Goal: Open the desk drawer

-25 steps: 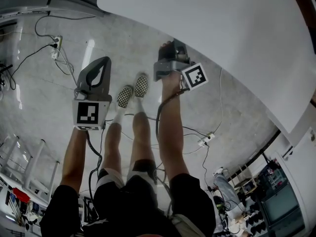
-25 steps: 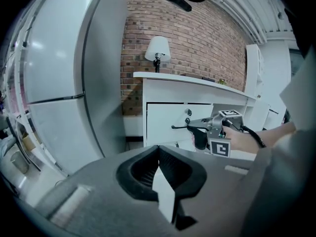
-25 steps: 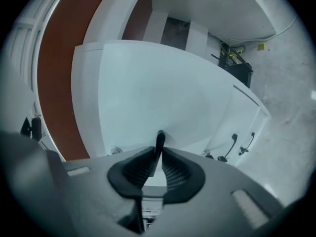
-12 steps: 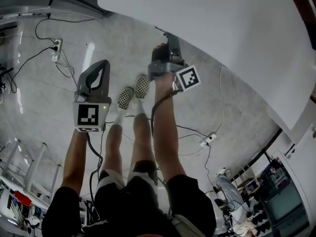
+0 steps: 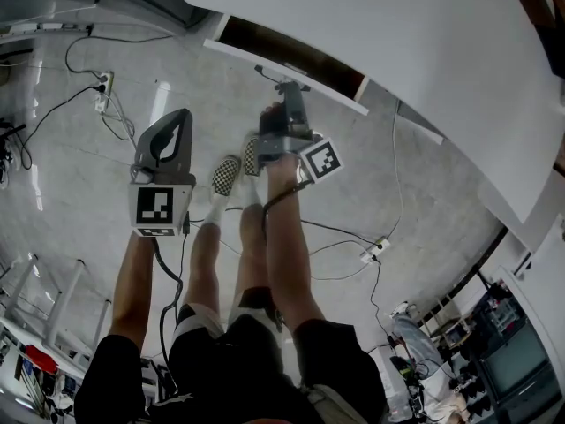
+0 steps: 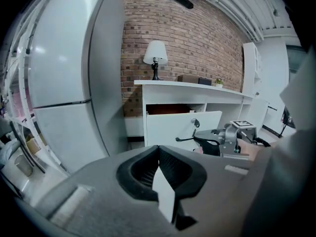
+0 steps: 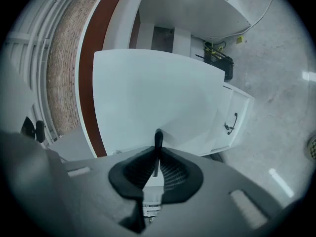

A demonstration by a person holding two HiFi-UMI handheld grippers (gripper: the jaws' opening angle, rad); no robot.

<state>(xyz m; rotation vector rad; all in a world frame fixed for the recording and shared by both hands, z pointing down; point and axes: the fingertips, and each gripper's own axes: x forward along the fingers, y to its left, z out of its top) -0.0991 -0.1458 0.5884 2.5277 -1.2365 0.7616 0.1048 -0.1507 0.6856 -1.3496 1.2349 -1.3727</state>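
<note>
Ahead of your left hand-held gripper (image 6: 159, 151), a red brick wall (image 6: 197, 43) backs a white surface (image 6: 187, 85) that carries a white-shaded lamp (image 6: 155, 58). A tall white refrigerator (image 6: 64, 68) stands to that hand-held gripper's left. Beneath it, the glossy grey floor (image 5: 79, 193) mirrors ceiling lights, and a white power strip (image 5: 102, 83) lies off to its left.

Bright, even light (fisheye-warped edges)
</note>
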